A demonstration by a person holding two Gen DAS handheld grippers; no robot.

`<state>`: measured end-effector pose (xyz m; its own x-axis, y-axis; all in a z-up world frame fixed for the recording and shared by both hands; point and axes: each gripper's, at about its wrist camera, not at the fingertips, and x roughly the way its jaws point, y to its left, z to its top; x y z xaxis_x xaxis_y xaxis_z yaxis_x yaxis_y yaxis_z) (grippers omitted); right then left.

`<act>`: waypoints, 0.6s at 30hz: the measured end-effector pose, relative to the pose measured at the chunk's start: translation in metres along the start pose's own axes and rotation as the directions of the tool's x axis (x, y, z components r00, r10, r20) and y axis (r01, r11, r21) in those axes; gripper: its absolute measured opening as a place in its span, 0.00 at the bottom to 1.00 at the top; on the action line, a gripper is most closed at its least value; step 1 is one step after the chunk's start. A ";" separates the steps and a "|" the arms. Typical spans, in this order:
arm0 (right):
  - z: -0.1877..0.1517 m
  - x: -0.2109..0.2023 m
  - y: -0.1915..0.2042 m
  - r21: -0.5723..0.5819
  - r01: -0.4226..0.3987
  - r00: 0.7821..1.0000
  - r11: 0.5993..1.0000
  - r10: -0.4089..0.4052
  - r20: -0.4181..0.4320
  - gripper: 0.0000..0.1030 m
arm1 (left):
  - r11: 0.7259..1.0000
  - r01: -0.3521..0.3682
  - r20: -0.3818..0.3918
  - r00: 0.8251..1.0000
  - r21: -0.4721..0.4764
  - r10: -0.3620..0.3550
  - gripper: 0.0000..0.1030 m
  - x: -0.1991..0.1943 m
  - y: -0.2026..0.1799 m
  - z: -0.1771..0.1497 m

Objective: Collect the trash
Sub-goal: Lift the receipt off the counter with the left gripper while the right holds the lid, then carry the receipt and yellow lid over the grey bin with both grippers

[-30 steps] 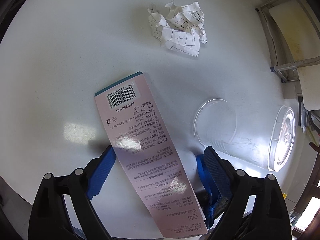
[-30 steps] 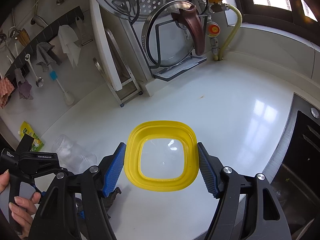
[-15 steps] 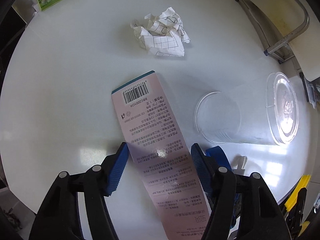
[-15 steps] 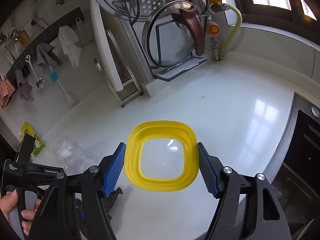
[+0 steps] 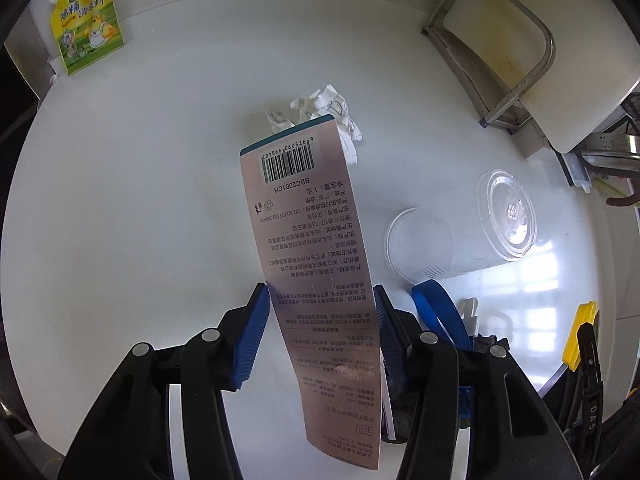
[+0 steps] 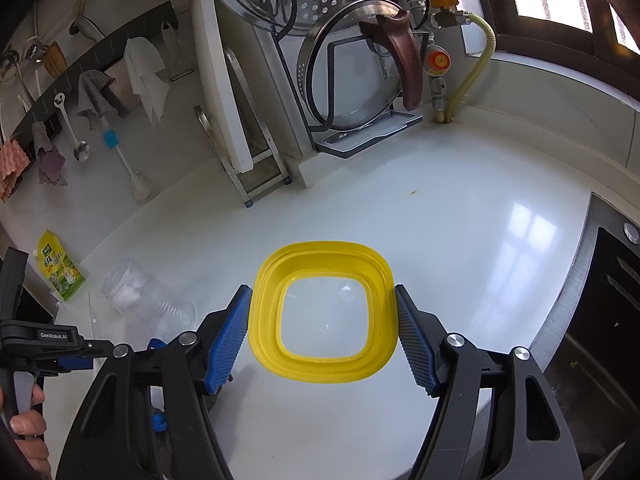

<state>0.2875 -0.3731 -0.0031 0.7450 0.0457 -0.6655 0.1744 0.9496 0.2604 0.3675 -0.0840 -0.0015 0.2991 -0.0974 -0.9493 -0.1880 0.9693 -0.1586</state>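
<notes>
A: How many trash pieces?

B: Four: one pink carton (image 5: pixel 316 248), one paper wad (image 5: pixel 320 106) beyond it on the counter (image 5: pixel 160 160), one clear cup (image 5: pixel 460 236) lying on its side to the right, one yellow pouch (image 5: pixel 86 38) by the wall.

A: And the grippers?

B: Two. The left gripper (image 5: pixel 318 312) is closing; its pads touch both carton edges, and the carton's far end covers part of the wad. The right gripper (image 6: pixel 324 326) pinches one yellow bin (image 6: pixel 324 316) by its rim.

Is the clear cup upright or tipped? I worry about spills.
Tipped. The cup lies on its side on the counter, its open mouth and round base both showing. It looks empty.
</notes>
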 end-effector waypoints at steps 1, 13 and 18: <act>-0.001 0.001 0.002 -0.009 0.003 1.000 1.000 -0.003 0.000 0.66 | 1.000 -0.008 0.023 1.000 0.011 0.008 0.49 -0.004 0.002 0.000; -0.011 0.007 0.022 -0.071 0.019 1.000 0.997 -0.019 0.001 0.65 | 0.989 -0.055 0.303 0.953 0.136 0.011 0.48 -0.040 0.048 -0.021; -0.017 0.000 0.038 -0.101 0.011 1.000 0.995 -0.009 0.019 0.66 | 0.982 -0.077 0.397 0.918 0.174 0.002 0.48 -0.057 0.054 -0.039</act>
<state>0.2830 -0.3317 -0.0054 0.7552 0.0311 -0.6548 0.1169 0.9765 0.1811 0.3035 -0.0346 0.0331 0.6452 0.0017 -0.7640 -0.0445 0.9984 -0.0354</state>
